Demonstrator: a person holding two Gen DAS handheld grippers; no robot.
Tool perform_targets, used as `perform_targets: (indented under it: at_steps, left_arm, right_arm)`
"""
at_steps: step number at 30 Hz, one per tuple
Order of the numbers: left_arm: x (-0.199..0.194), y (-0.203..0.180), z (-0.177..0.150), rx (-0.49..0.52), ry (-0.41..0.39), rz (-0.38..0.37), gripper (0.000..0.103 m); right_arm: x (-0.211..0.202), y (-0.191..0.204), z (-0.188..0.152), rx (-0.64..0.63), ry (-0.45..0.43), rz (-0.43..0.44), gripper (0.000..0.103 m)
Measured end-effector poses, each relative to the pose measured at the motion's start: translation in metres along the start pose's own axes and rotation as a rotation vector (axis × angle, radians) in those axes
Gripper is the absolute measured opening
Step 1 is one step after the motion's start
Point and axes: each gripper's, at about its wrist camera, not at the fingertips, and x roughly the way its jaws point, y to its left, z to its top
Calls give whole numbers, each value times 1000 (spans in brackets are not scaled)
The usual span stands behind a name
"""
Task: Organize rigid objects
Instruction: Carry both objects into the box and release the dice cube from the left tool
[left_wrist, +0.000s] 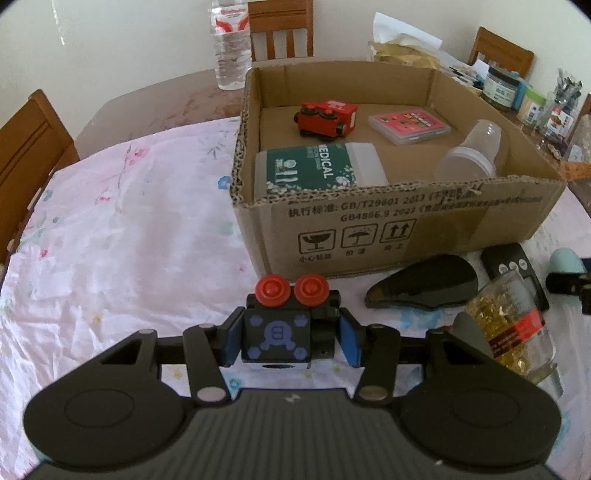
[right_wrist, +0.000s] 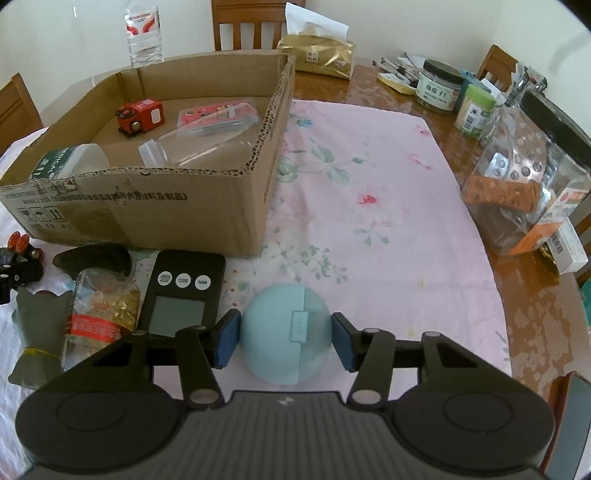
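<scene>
In the left wrist view, my left gripper (left_wrist: 291, 339) is shut on a black toy block with two red wheels (left_wrist: 288, 332), held just above the pink cloth in front of the cardboard box (left_wrist: 406, 218). In the right wrist view, my right gripper (right_wrist: 286, 341) is shut on a light blue egg-shaped case (right_wrist: 273, 339), its blue pads against both sides. The box (right_wrist: 147, 206) holds a red toy truck (left_wrist: 327, 118), a pink card case (left_wrist: 410, 127), a green-labelled bottle (left_wrist: 314, 168) and a clear plastic cup (left_wrist: 469, 153).
Between the grippers lie a black curved case (left_wrist: 424, 282), a black digital device (right_wrist: 181, 299), a jar of yellow capsules (right_wrist: 103, 310) and a grey pouch (right_wrist: 37, 332). Jars (right_wrist: 439, 86) and a clear bag of pills (right_wrist: 517, 177) crowd the right edge. A water bottle (left_wrist: 229, 44) stands behind the box.
</scene>
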Motion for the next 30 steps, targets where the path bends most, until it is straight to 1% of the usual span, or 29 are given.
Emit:
perform_targets:
  at_steps: [5,8,11,16,22,27,30]
  left_arm:
    - [-7,4,4,23,4,-13,51]
    - [-15,6,8,44,20,-27,51]
    - [-27,9,13,62,27,-50,51]
    - [-50,12,23,81,13,-76,51]
    - [-75,13,43,95,-46,-104,51]
    - [-74,11,75,104,-105,-100,51]
    - [-65,9,97,104,-137,-95,51]
  right_arm:
    - [-6,0,3,-19,-1,4,58]
    - [-14,-1,7,-33,-6,13,58]
    - [-23,-2,13,-53,-18,23,58]
    - [-43,-3,29,-95,-48,54,58]
    - [-63,5,55,-168,-116,80,58]
    - [-71,14,81,-209,-169,115,58]
    - [-72,20,95,-241,-197,128,58]
